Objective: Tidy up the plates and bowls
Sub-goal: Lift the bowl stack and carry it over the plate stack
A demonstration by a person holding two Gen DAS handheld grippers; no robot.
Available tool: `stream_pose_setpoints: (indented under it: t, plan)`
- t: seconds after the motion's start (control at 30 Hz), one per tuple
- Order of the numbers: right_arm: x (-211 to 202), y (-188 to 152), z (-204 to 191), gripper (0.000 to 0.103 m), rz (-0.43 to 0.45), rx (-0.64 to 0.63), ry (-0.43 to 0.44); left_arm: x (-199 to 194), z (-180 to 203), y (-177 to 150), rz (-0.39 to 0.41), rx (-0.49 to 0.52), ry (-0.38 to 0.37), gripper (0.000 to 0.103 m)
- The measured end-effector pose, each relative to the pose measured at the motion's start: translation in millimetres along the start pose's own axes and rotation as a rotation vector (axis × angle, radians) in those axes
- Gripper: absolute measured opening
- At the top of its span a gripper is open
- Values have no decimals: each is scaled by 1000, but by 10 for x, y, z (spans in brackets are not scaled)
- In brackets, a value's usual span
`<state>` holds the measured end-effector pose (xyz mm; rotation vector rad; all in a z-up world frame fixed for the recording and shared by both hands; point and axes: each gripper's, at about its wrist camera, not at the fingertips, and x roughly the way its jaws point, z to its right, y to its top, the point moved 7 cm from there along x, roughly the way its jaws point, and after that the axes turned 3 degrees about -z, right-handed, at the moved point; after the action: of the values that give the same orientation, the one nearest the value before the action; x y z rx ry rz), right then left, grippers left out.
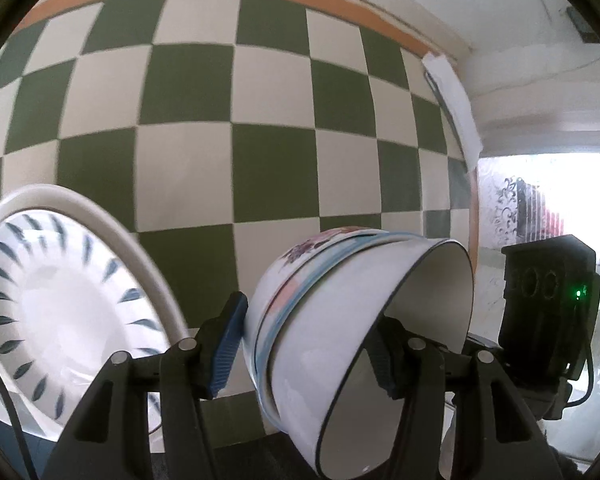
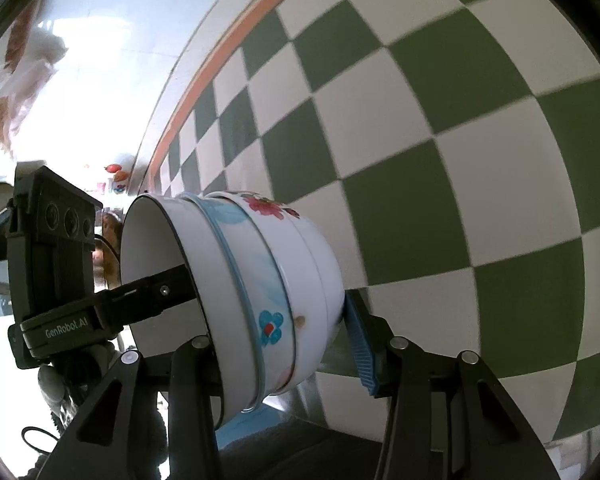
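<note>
bowls, nested in a stack and tipped on their side above the checked desk, are pinched by both the left tool and the right tool, likely sharing the load, beside a leaf-patterned plate.

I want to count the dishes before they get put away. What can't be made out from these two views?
- Stack of bowls, both views: nested, so the inner bowls hide one another; no sure count.
- Plate, left wrist view: cut off by the frame edge and the left tongs.
- What the stack rests on: hidden by the right tongs.
</note>
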<state>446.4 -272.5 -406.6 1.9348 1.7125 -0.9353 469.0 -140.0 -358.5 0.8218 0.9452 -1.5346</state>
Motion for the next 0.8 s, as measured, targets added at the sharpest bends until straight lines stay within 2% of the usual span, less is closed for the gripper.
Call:
stream_pose_setpoints:
  t: [0.2, 0.43, 0.57, 0.8]
  plan:
    - [121, 33, -466, 48, -24, -46, 5, -357, -244, -40, 41, -28, -6, 53]
    - [545, -8, -1033, 48, -74, -115, 12, -690, -748, -122, 76, -80, 5, 53]
    - [805, -87, -1262, 48, -105, -152, -5, -785, -1083, -174, 78, -125, 0, 53]
    - [1181, -183, -1399, 47, -160, -172, -26, -772, -1516, -215, 65, -173, -8, 53]
